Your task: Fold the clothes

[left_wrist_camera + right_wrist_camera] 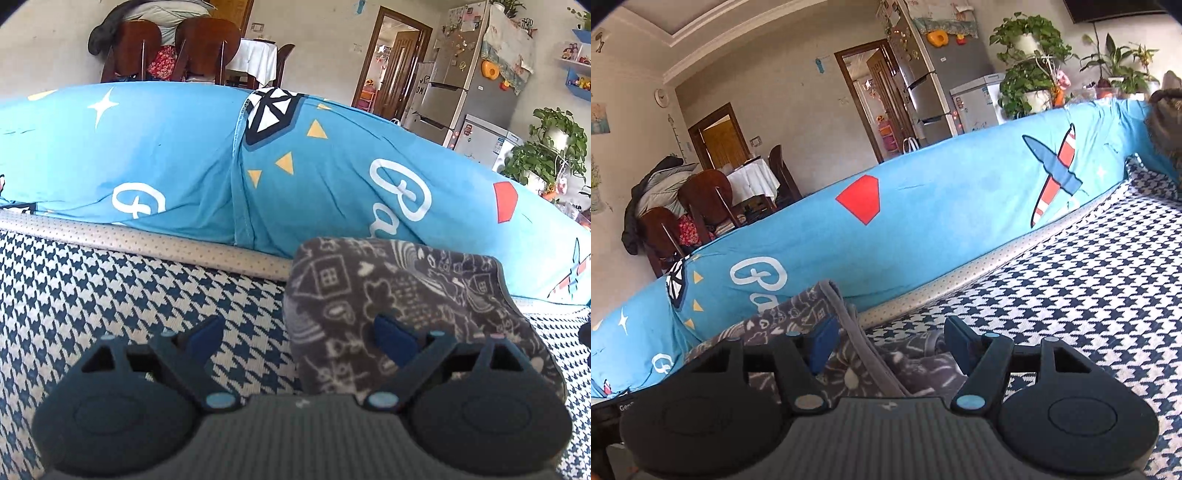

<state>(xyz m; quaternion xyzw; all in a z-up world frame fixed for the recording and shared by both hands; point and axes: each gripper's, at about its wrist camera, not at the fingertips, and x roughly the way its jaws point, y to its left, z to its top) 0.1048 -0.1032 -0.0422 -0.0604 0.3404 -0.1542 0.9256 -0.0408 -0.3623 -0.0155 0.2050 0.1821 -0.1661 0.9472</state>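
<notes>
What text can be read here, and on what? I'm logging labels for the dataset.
"Ba", white script, rest hidden: blue cover, also.
"Gen", cut off: dark object at the left edge.
Fridge stickers and magnets: too small to read.
Grey patterned cloth: doodles only, no words.

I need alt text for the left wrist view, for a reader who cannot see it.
The open left gripper hovers over a folded dark grey garment with white doodle print, touching nothing. The garment lies on a blue-and-white houndstooth cover against a long bright blue printed cushion; behind stand wooden chairs and a silver fridge.
</notes>
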